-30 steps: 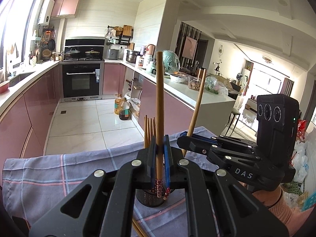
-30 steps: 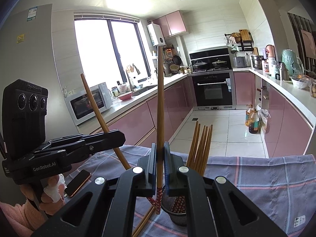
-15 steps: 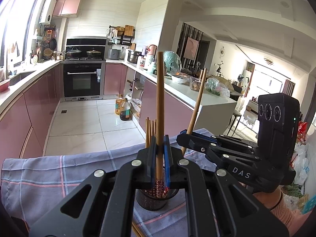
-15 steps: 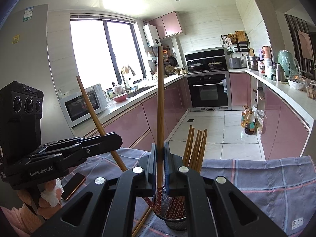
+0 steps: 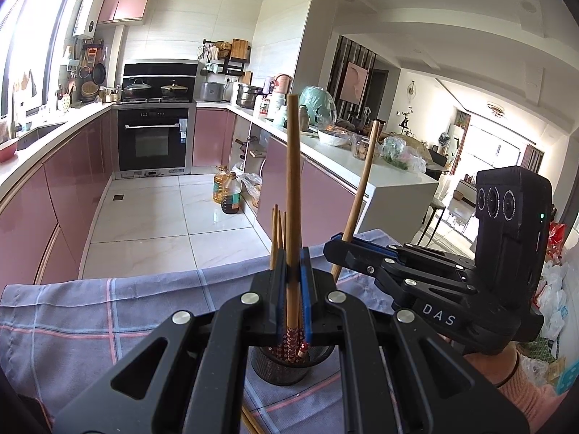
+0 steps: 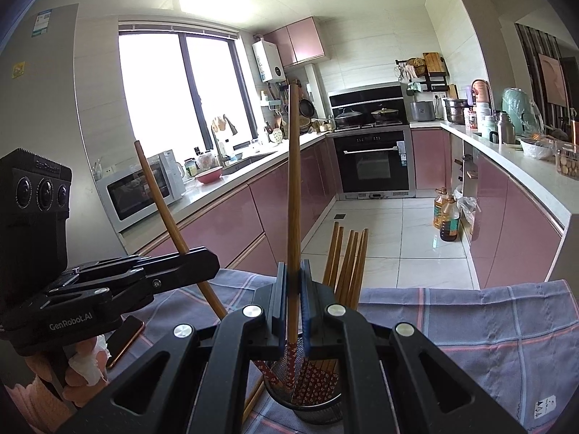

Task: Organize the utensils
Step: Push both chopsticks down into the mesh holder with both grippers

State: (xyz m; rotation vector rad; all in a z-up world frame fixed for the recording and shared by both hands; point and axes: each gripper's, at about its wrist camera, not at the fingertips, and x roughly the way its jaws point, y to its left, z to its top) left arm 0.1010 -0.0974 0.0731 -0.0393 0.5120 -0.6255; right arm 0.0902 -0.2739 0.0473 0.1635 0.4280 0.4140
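My left gripper (image 5: 293, 278) is shut on an upright wooden chopstick (image 5: 292, 181). Its red patterned end dips into the black mesh holder (image 5: 286, 367) just below the jaws. My right gripper (image 6: 293, 282) is shut on a second chopstick (image 6: 294, 181), whose patterned end also reaches into the holder (image 6: 318, 403). Several chopsticks (image 6: 347, 260) stand in that holder, leaning right. Each gripper appears in the other's view: the right gripper (image 5: 336, 249) with its tilted stick, and the left gripper (image 6: 210, 264) with its own.
The holder stands on a blue-grey plaid cloth (image 6: 470, 325). A phone (image 6: 125, 340) lies on the cloth at the left, beside the hand with the left gripper. A loose chopstick (image 6: 253, 401) lies next to the holder. Behind are pink kitchen cabinets and a tiled floor.
Both grippers have sunk a little toward the holder. The patterned ends of the two held chopsticks, earlier above its rim, now sit inside it. Both grips stay the same.
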